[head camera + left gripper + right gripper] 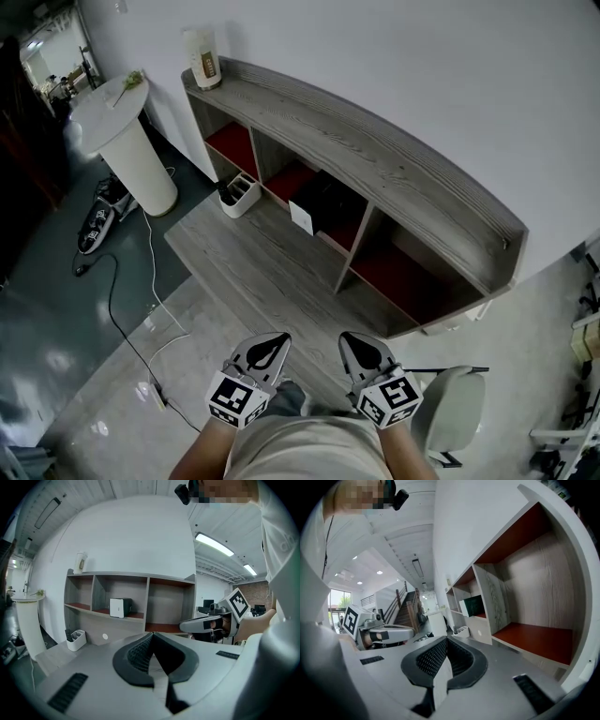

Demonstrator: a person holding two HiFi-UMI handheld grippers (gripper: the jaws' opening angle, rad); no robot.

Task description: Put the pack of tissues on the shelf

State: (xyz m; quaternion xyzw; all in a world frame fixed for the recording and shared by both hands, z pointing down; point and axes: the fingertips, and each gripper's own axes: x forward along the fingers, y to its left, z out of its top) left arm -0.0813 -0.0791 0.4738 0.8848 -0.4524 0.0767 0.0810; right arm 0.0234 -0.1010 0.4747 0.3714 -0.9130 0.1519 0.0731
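The pack of tissues [314, 208], a dark box with a white end, stands in the middle compartment of the grey wooden shelf [375, 159], on its red floor. It also shows in the left gripper view, pack [120, 607], and in the right gripper view, pack [472, 605]. My left gripper [278, 339] and right gripper [348, 339] hover side by side near my body, well short of the shelf. Both are shut with nothing between their jaws. The left gripper [152, 635] points at the shelf front. The right gripper [446, 640] points along the shelf's right compartment.
A low wooden desk surface [253, 258] runs in front of the shelf, with a white pen holder [239, 194] on it. A pale cylinder [204, 58] stands on the shelf top. A white round pedestal table [127, 131], floor cables [122, 309] and a chair [450, 403] surround me.
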